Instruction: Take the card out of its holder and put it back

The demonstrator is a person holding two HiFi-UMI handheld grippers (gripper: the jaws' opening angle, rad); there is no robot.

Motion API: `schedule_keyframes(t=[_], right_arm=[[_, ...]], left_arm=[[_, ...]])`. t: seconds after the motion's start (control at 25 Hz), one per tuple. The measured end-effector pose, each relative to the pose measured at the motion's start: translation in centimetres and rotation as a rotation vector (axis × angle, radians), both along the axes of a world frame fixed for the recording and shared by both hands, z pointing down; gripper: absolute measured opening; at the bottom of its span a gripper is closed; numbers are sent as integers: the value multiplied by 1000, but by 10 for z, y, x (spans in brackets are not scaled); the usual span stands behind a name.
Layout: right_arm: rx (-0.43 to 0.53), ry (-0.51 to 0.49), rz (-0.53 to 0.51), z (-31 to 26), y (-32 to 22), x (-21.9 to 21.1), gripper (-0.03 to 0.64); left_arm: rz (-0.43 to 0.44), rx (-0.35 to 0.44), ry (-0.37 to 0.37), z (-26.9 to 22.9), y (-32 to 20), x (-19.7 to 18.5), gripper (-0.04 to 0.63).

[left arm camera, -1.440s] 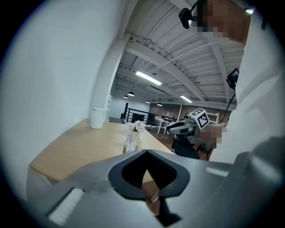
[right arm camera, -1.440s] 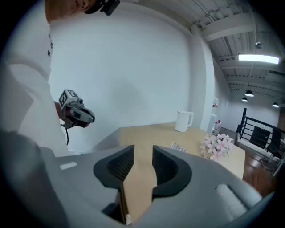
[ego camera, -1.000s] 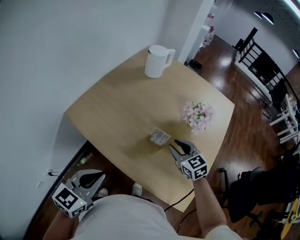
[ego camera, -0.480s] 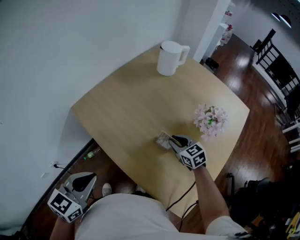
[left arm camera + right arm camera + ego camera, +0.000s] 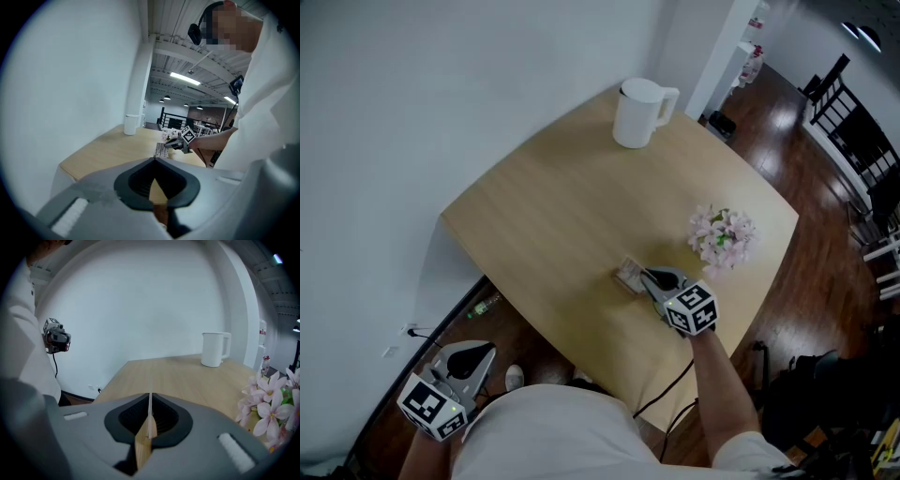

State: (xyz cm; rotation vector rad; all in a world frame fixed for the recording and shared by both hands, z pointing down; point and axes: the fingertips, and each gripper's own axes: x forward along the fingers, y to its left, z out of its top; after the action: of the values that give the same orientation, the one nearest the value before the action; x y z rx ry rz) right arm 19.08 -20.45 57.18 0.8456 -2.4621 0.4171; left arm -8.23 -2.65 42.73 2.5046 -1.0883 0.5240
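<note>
A small printed card point(image 5: 628, 273) stands on edge in its holder near the front of the wooden table point(image 5: 553, 202). My right gripper point(image 5: 645, 276) is at the card, and its jaws are shut on the card's upper edge. In the right gripper view the card point(image 5: 150, 406) shows edge-on as a thin white line pinched between the tips of the right gripper point(image 5: 150, 397). The holder itself is mostly hidden by the jaws. My left gripper point(image 5: 480, 353) hangs low beside the table, off its left front edge, shut and empty. From the left gripper view, the card point(image 5: 161, 150) and right gripper point(image 5: 174, 144) appear far off.
A white kettle point(image 5: 641, 112) stands at the table's far corner. A bunch of pink flowers point(image 5: 722, 236) sits just right of the card. Dark wood floor, a bottle point(image 5: 484, 307) and black chairs point(image 5: 862, 141) surround the table; a white wall runs along the left.
My right gripper moved forward onto the card and its jaws went from open to shut on it. The left gripper stayed low at my side.
</note>
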Motion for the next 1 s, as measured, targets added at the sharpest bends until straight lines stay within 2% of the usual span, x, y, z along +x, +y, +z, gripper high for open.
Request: schedule_keyframes(t=[0.6, 0.8, 1.0], right_arm=[[138, 29, 75, -85, 21, -7, 21], [158, 42, 62, -106, 51, -37, 21], [165, 39, 14, -124, 93, -90, 21]], left_arm=[[102, 40, 48, -5, 1, -23, 5], [129, 57, 61, -4, 8, -44, 5], [137, 71, 73, -3, 21, -77, 5]])
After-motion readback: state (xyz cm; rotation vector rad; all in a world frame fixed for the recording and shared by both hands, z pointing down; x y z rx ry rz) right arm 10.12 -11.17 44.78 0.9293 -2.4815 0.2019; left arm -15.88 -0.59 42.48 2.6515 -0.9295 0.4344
